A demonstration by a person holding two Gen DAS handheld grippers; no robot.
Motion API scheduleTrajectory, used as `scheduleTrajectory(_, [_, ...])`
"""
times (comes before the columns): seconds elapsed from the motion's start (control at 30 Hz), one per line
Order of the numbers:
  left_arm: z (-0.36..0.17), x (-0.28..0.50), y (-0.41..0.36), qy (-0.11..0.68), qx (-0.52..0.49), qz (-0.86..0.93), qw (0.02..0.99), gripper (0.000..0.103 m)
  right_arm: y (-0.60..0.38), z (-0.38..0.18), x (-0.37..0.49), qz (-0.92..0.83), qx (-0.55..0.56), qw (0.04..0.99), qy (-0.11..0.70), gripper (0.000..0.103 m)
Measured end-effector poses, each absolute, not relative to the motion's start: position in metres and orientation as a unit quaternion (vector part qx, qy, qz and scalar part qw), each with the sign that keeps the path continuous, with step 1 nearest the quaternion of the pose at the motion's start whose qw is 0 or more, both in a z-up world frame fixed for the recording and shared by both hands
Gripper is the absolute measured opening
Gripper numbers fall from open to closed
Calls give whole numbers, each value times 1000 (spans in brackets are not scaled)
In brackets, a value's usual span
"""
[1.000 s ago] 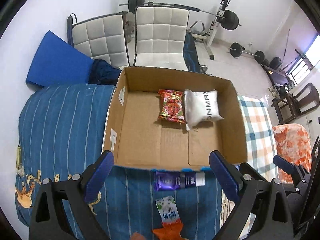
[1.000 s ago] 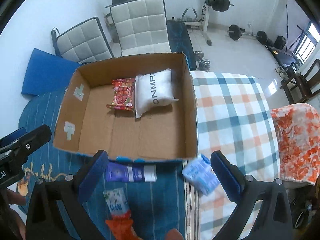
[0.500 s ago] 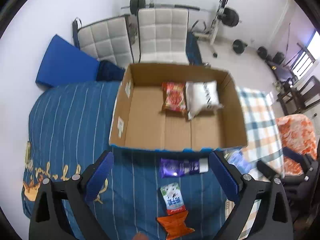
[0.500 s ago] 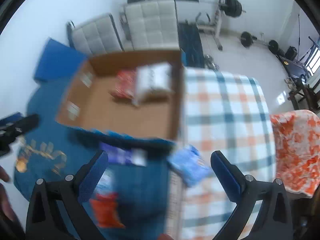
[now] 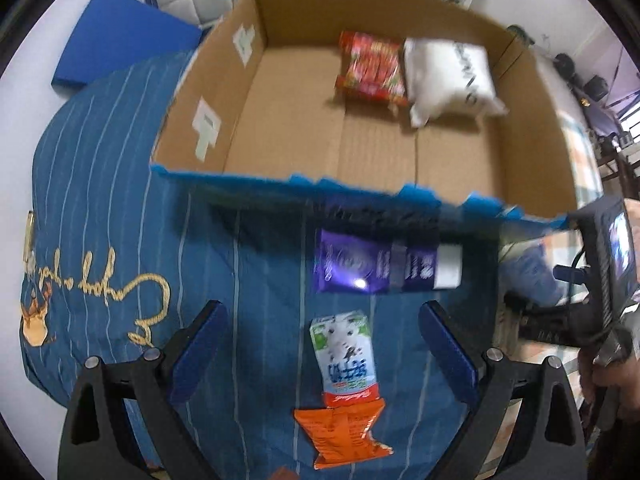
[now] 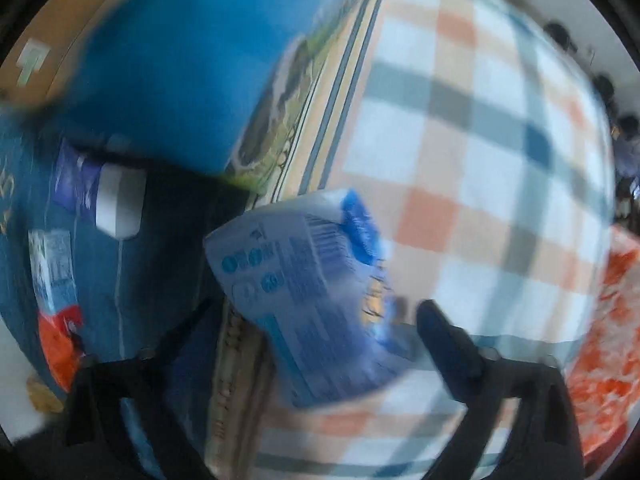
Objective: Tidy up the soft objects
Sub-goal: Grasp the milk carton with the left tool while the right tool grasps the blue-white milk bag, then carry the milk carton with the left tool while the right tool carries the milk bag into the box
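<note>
A cardboard box (image 5: pixel 360 148) sits open on a bed covered by a blue striped quilt (image 5: pixel 120 200), holding a red snack pack (image 5: pixel 370 68) and a white pillow pack (image 5: pixel 448 76) side by side against its far wall. The left gripper (image 5: pixel 324 356), fingers spread wide and grasping nothing, hovers above three packets lying on the quilt in front of the box: a purple wrapper (image 5: pixel 384 266) just beside the box's near wall, a green-and-white pouch (image 5: pixel 346 352) below it, and an orange packet (image 5: pixel 342 432) touching the pouch's lower end. In the blurred right wrist view, the right gripper (image 6: pixel 320 344) is low over a pale blue packet (image 6: pixel 304 300) lying at the seam between the quilt and a checked blanket (image 6: pixel 480 152); the packet lies between the spread fingers, the right fingertip standing clear of its edge, though whether the left finger touches it cannot be told through the blur
</note>
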State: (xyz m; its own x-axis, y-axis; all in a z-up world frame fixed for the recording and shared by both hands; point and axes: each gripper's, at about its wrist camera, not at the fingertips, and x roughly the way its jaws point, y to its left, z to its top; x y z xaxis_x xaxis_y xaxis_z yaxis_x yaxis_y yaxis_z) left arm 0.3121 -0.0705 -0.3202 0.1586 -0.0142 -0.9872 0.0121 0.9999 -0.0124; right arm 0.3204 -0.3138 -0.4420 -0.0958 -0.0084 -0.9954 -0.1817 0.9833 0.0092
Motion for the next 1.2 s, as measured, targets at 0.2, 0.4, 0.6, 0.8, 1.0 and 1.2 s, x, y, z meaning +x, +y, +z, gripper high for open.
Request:
scheduleTrajectory(0.2, [-357, 298, -62, 681, 8, 12, 732, 98, -316, -441, 310, 49, -34, 668, 742, 67])
scheduleTrajectory(0.4, [-402, 283, -63, 724, 18, 13, 689, 98, -316, -432, 280, 59, 19, 660, 748, 53])
scheduleTrajectory(0.6, [-434, 279, -76, 743, 17, -18, 669, 89, -315, -431, 252, 43, 83, 661, 745, 52])
scheduleTrajectory(0.8, [-458, 282, -89, 758, 27, -27, 651, 67, -319, -435, 243, 18, 93, 666, 740, 52])
scheduleTrajectory(1.0, [-450, 287, -96, 743, 28, -28, 669, 46, -299, -433, 240, 3, 102, 672, 734, 43])
scheduleTrajectory(1.2, [-437, 284, -91, 731, 10, -31, 682, 44, -302, -420, 232, 10, 127, 673, 729, 38])
